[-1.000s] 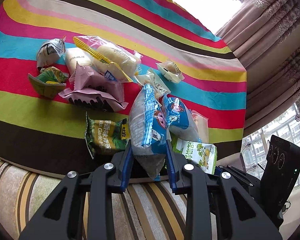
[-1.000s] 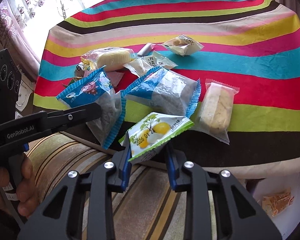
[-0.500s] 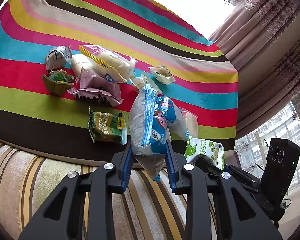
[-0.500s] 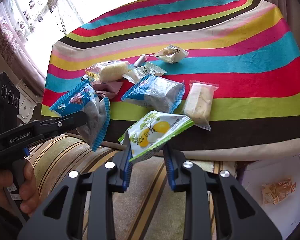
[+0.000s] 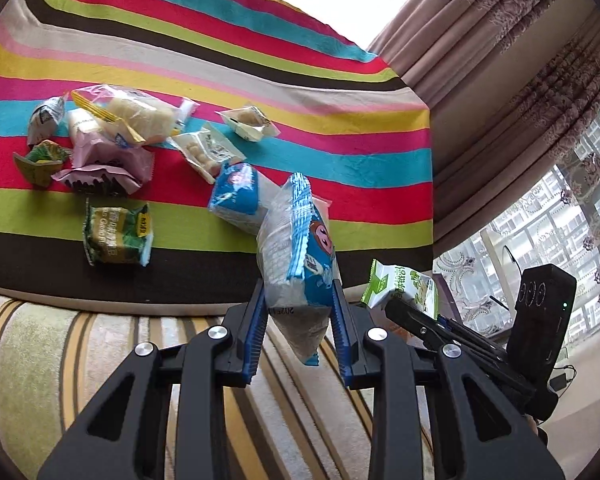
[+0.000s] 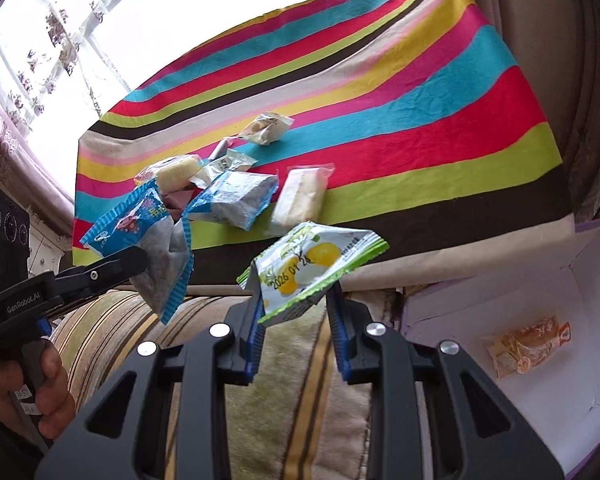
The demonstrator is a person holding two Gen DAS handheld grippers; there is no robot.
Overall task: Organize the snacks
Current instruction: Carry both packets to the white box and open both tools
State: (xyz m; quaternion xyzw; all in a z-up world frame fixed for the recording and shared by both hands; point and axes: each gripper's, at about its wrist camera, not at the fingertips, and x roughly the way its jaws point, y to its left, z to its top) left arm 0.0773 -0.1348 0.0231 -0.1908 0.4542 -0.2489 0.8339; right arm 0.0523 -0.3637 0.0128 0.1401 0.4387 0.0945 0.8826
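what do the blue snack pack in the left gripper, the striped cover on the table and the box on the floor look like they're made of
Blue snack pack: thin glossy plastic film, by its crinkles, sheen and serrated sealed edges.
Striped cover: woven cloth with a matte finish; it shows fine wrinkles and drapes over the table edge.
Box: probably cardboard, with a white matte inside and a purple edge; its flat stiff walls suggest it.

"GenRobot.AI" on left hand-held gripper [image 6: 138,264]; "2026 01 2", last digit unclear, on lemon packet [image 6: 312,266]
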